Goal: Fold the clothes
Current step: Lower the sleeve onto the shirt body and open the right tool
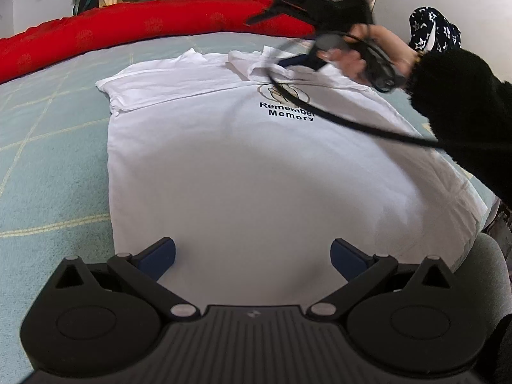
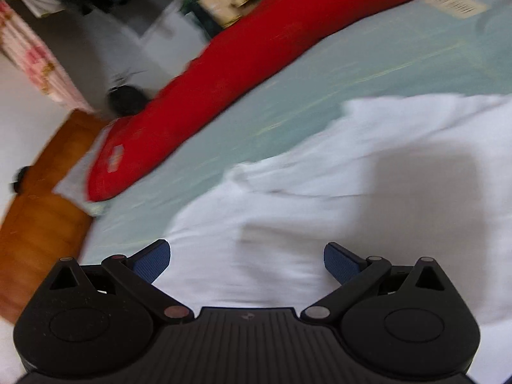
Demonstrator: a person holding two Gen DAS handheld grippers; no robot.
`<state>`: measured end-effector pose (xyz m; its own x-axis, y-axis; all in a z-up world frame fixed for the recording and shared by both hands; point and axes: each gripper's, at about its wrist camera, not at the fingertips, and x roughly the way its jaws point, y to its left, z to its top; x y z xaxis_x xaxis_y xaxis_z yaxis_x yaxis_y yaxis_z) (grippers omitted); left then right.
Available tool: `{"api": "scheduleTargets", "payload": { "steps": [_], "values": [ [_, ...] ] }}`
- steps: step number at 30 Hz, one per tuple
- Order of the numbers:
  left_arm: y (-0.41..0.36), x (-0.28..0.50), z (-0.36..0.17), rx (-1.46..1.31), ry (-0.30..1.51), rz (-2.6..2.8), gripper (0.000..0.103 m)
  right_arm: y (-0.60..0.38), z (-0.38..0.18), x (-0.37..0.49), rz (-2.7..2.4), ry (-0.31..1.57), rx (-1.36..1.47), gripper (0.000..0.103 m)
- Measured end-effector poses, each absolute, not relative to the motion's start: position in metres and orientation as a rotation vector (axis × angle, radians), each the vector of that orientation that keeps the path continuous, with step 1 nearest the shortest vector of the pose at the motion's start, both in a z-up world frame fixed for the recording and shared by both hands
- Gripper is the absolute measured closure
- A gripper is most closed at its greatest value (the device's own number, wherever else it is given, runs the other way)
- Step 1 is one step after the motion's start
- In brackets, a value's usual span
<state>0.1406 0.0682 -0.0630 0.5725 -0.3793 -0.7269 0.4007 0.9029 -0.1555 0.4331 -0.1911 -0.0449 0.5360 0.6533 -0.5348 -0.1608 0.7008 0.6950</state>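
Left wrist view low over shirt hem, right view tilted (blurred), both share the shirt

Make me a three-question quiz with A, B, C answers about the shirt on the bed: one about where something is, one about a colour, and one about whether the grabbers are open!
1. Where does the white T-shirt lie?
A. On the pale green bedspread
B. On a wooden chair
C. On a hanger

2. What colour is the long bolster along the far side of the bed?
A. Blue
B. Red
C. Yellow

3. How is the left hand-held gripper?
A. Shut on a sleeve
B. Shut on nothing
C. Open, holding nothing

Answers:
1. A, the shirt is spread flat on the bedspread, print side up.
2. B, the bolster is bright red in both views.
3. C, its blue fingers stand wide apart above the shirt's hem; the right hand-held gripper is open too.
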Motion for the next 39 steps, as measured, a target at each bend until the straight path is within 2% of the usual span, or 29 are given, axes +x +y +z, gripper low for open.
{"api": "scheduleTargets", "payload": {
  "steps": [8, 15, 24, 32, 39],
  "values": [
    [0.076, 0.139, -0.063, 0.013, 0.838, -0.472, 0.001, -0.129, -0.014, 0.438, 0.626, 0.859, 0.484, 0.0],
    [0.078, 0.138, -0.063, 0.012, 0.829, -0.486, 0.001, -0.201, -0.01, 0.429, 0.446, 0.874, 0.49, 0.0],
    [0.081, 0.138, -0.05, 0.113, 0.809, -0.493, 0.001, -0.238, -0.049, 0.432, 0.362, 0.923, 0.57, 0.0],
    [0.084, 0.137, -0.045, 0.134, 0.804, -0.482, 0.001, -0.201, -0.051, 0.447, 0.572, 0.907, 0.775, 0.0],
    [0.089, 0.133, -0.048, 0.137, 0.815, -0.47, 0.001, -0.151, -0.019, 0.443, 0.709, 0.906, 0.634, 0.0]
  ]
}}
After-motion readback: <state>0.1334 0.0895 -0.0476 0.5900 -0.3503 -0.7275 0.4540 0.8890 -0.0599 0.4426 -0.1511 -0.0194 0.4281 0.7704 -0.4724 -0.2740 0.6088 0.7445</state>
